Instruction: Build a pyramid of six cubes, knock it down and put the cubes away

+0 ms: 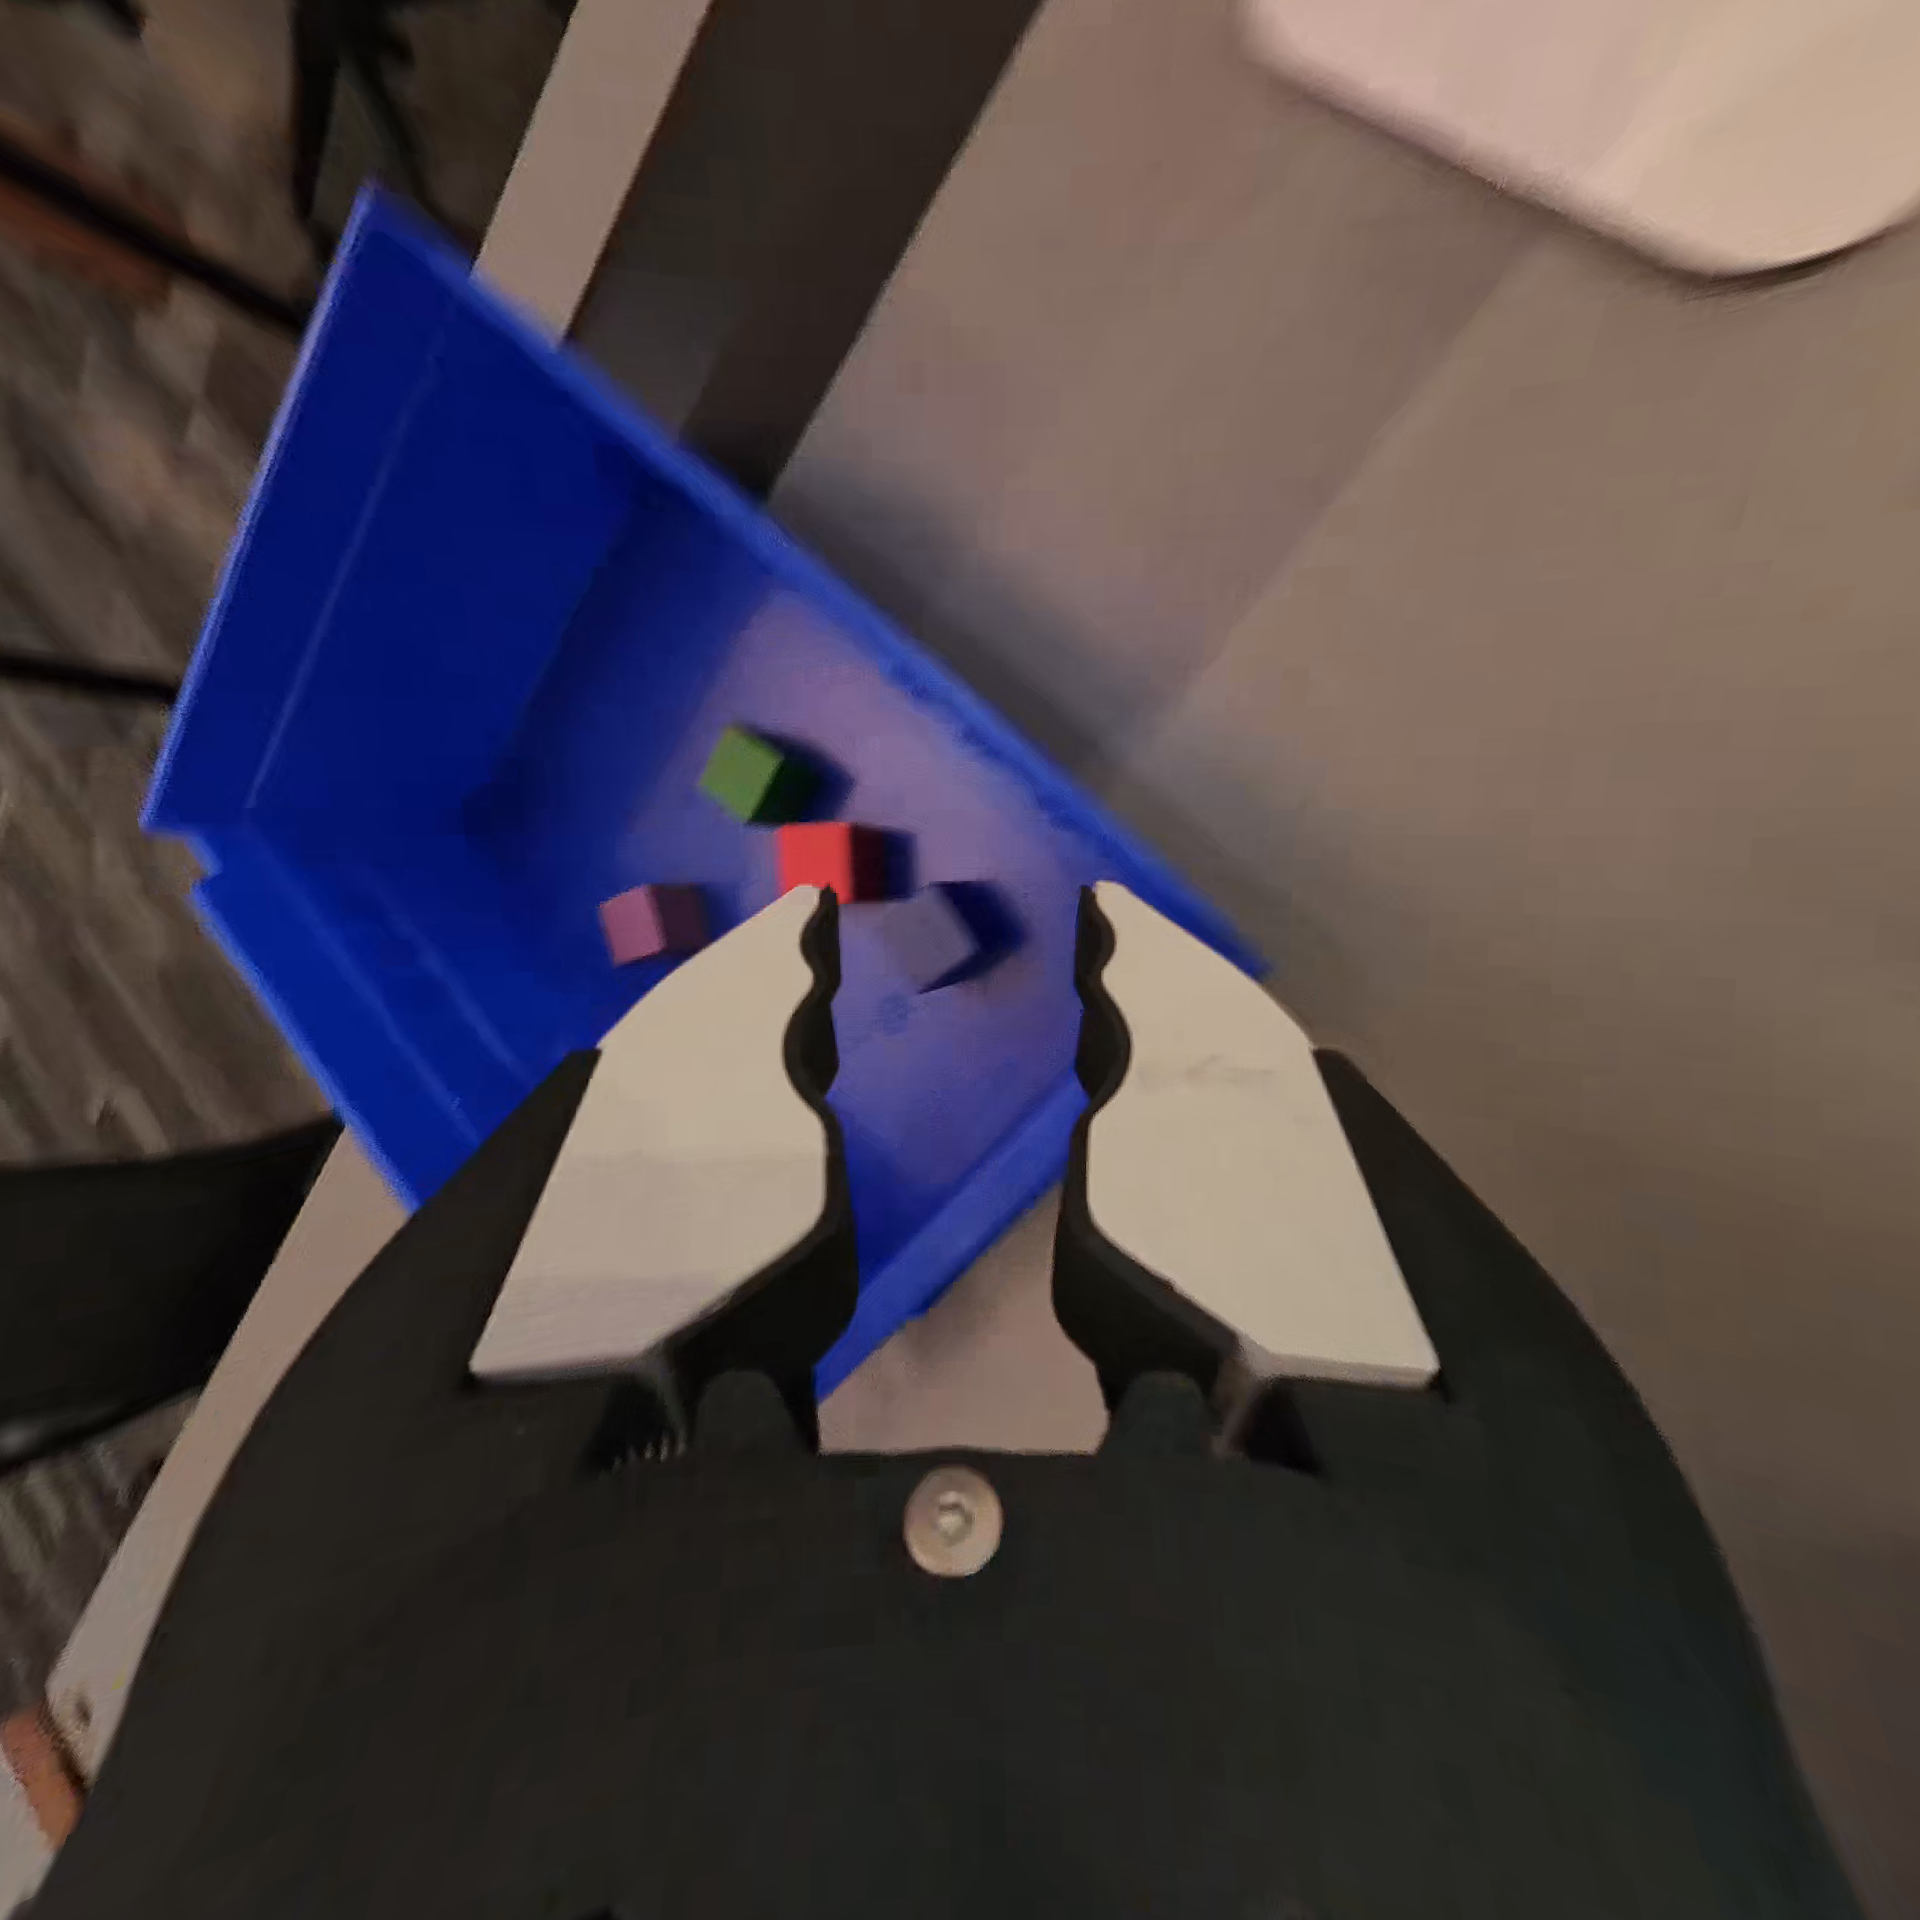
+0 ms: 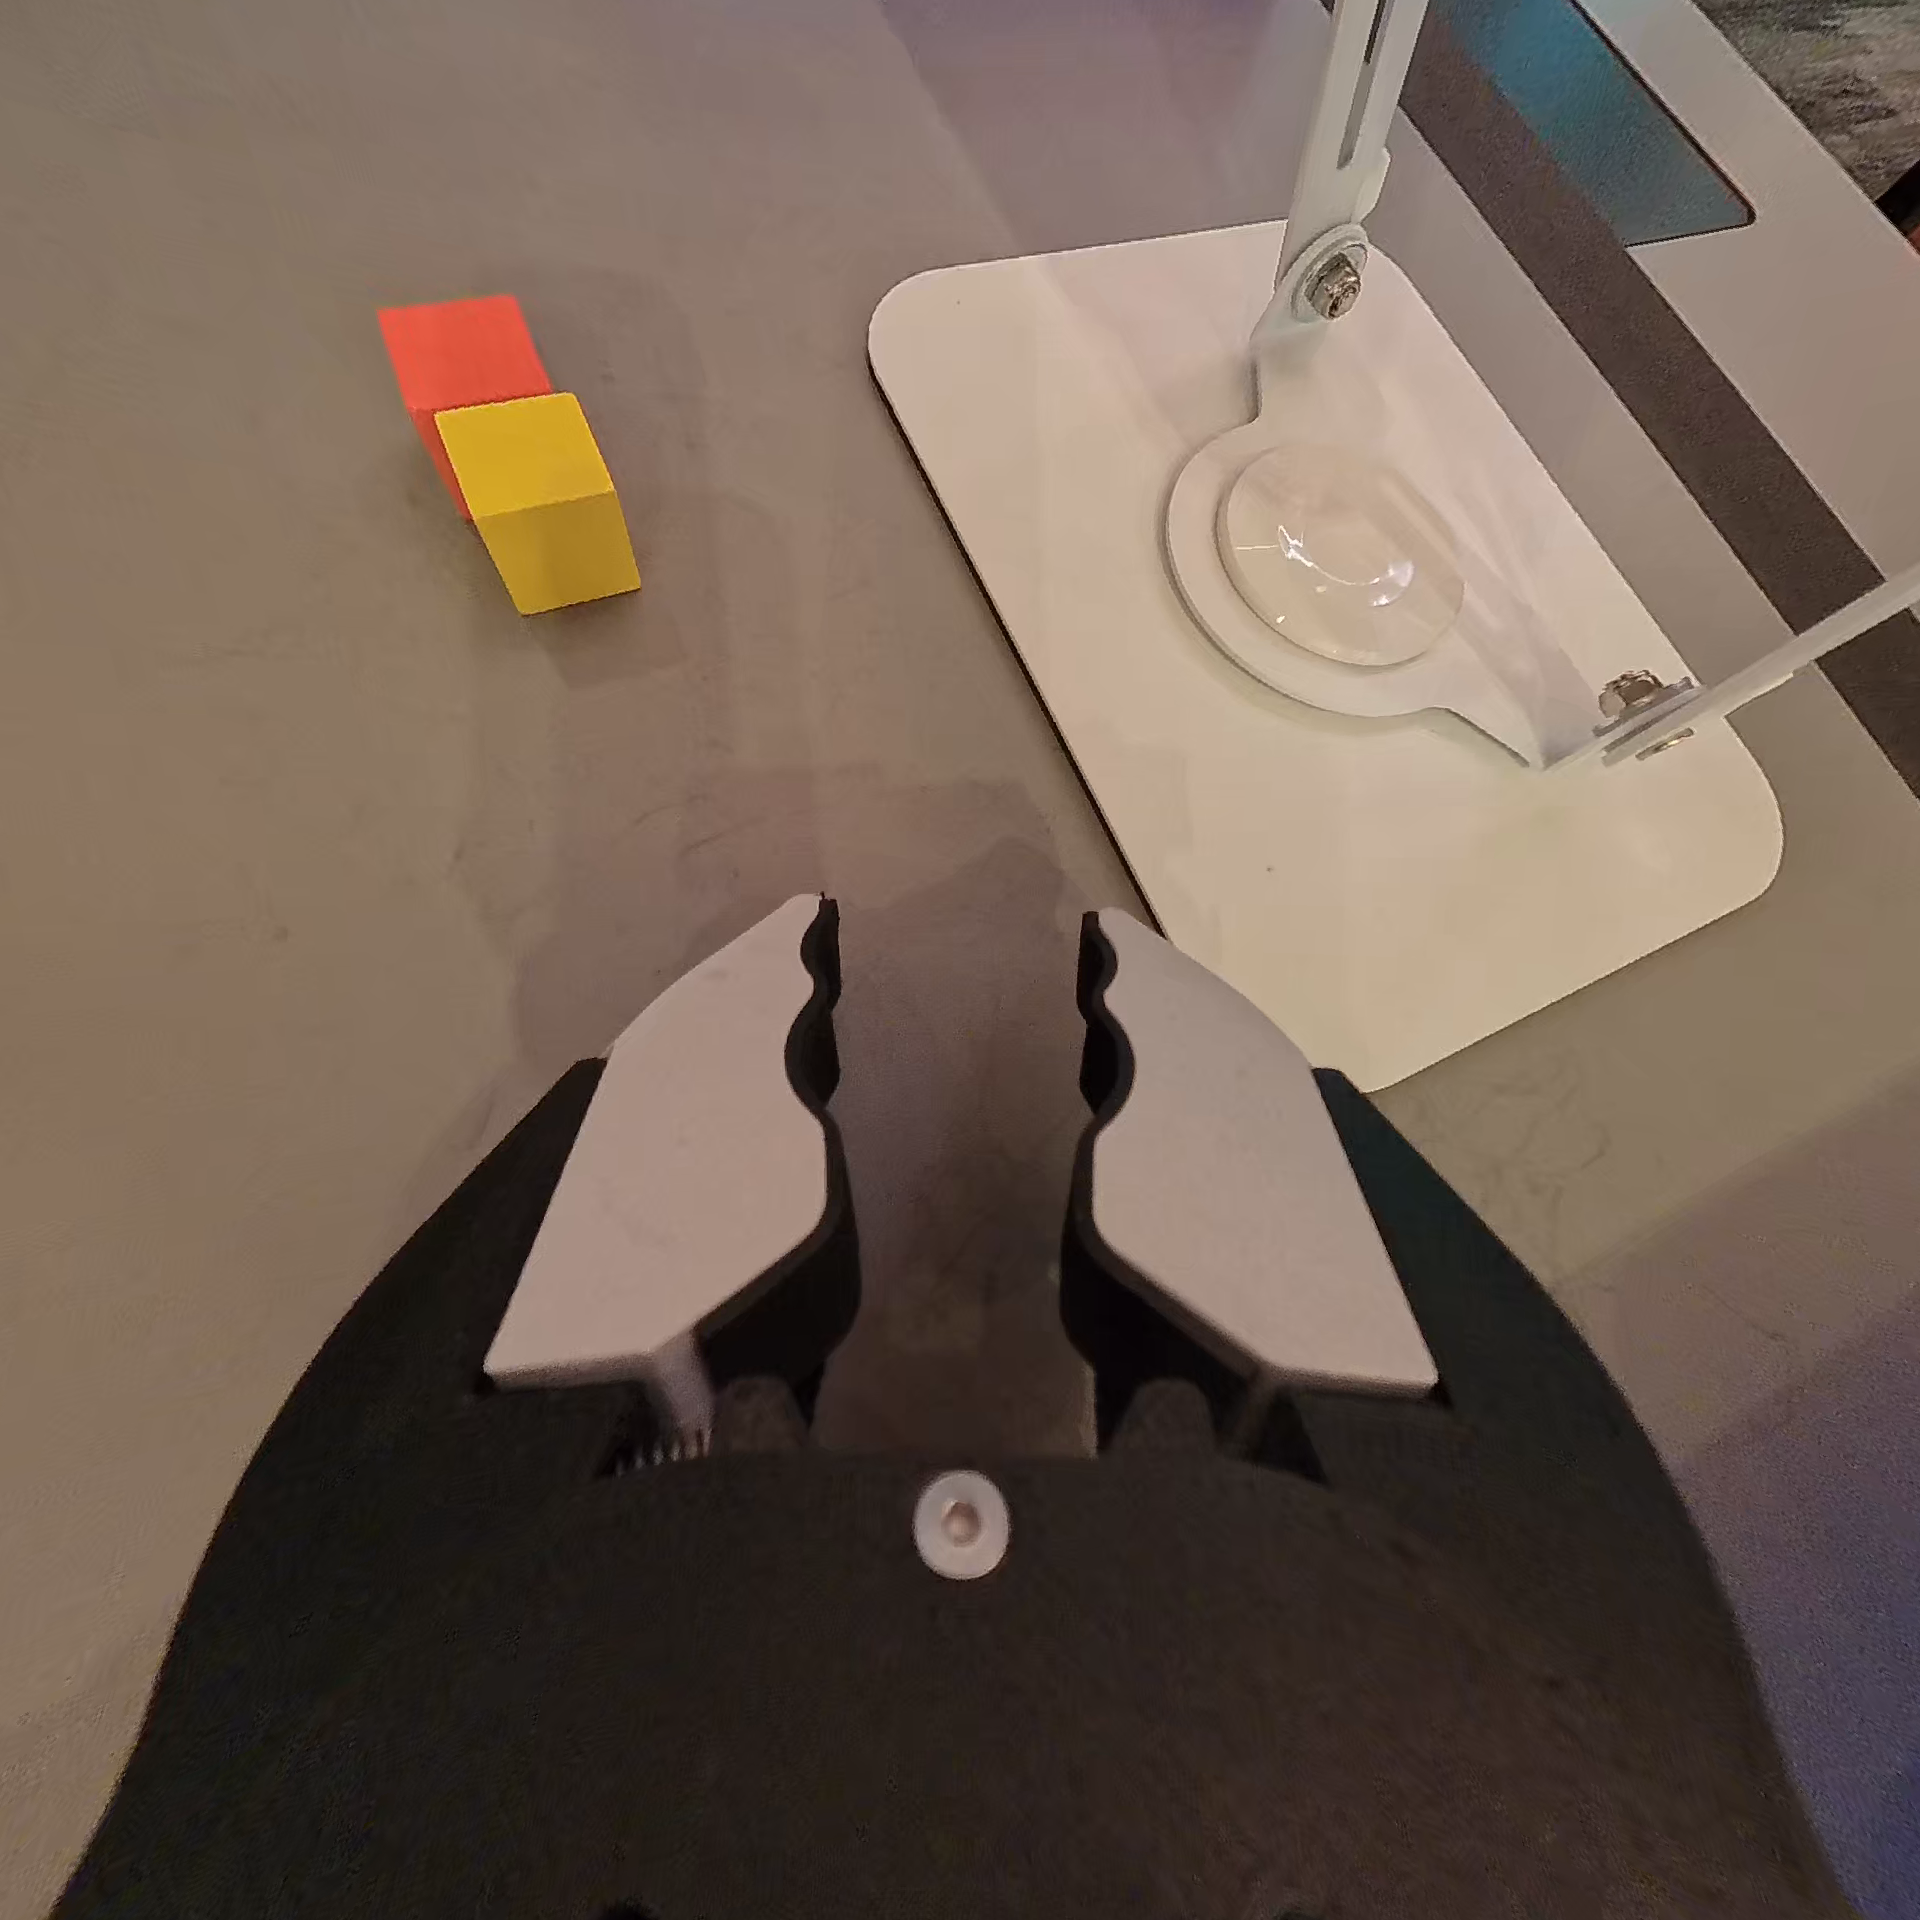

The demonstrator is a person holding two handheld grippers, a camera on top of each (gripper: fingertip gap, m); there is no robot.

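Bin: blue bin (image 1: 436,623) is lying with its long axis running diagonally, upper left to lower right, at the surface (image 1: 1455,727) edge.
Inside: green cube (image 1: 740,771), red cube (image 1: 816,862), purple cube (image 1: 636,923) and blue cube (image 1: 940,940) are lying loose.
Left hand-held gripper (image 1: 951,904): hovering over the bin, fingers apart, gripping nothing.
Right hand-held gripper (image 2: 954,914): fingers standing apart, bare.
Remaining: yellow cube (image 2: 540,499) is touching orange cube (image 2: 457,348) on the surface.

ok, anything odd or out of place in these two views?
Nothing damaged. Two wooden cubes, orange and yellow, touching, are still out on the grey table; green, red, purple and blue ones sit in the blue bin.
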